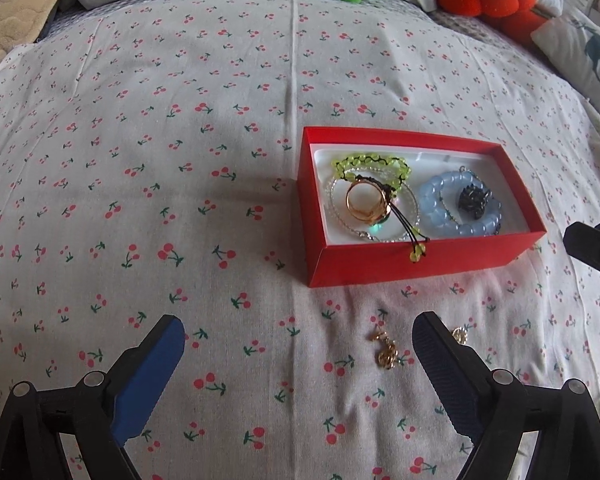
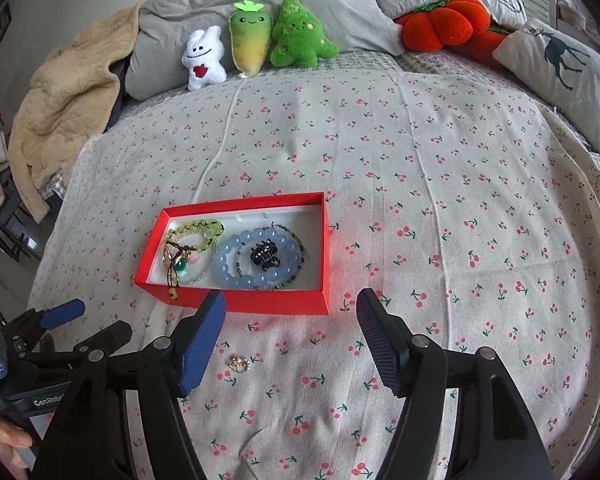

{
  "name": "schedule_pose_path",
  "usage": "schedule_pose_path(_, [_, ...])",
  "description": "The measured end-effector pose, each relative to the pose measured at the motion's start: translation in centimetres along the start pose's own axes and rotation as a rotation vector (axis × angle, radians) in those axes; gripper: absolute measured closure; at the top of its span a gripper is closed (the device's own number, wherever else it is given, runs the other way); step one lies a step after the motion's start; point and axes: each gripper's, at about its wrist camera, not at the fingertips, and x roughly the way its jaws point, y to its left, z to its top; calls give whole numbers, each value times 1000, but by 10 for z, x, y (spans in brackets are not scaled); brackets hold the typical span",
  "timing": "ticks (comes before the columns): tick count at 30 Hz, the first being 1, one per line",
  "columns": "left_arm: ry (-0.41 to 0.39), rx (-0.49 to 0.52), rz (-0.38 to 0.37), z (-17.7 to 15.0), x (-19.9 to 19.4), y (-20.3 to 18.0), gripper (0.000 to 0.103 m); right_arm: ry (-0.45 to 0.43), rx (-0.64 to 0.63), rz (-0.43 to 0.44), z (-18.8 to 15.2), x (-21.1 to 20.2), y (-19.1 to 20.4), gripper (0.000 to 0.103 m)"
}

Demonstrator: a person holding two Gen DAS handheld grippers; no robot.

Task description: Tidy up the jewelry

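— Where are you in the sorting?

— Most of it is done, I judge. The red box (image 1: 420, 258) sits on the bed (image 1: 180, 140), out in the middle of the cherry-print sheet, and it already has the yellow-green bead bracelet (image 1: 370, 166), the gold ring (image 1: 366, 202), the blue bead bracelet (image 1: 458, 208) and the black claw clip (image 1: 474, 202) in it. What is left lies loose on the sheet between the box's near wall and the bed's near edge: a gold earring (image 1: 386, 350), and a second small gold piece (image 2: 240, 362) just beside it.

— And your tongs?

— Both released, holding nothing. My left tongs (image 1: 298, 344) stand wide, with the gold earring on the sheet between the fingers, nearer the right one, untouched. My right tongs (image 2: 290, 320) are open too, over bare sheet in front of the box; their left finger overlaps the box's near wall in view, though I cannot tell whether it touches.

— Next move?

— Probably lower the left tongs around the earring and pinch low against the soft sheet. It is tiny and flat, so catching fabric is the risk.
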Motion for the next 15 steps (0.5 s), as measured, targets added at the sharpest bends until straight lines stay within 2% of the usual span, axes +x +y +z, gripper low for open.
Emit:
schedule_pose_path(5, [23, 8, 4, -15, 0, 3, 8, 85, -53, -60, -25, 12, 3, 29])
schedule_pose_path(9, [31, 34, 20, -27, 3, 3, 7, 141, -69, -75, -42, 20, 3, 29])
schedule_pose_path(15, [13, 136, 39, -50, 15, -5, 7, 189, -154, -114, -70, 35, 9, 29])
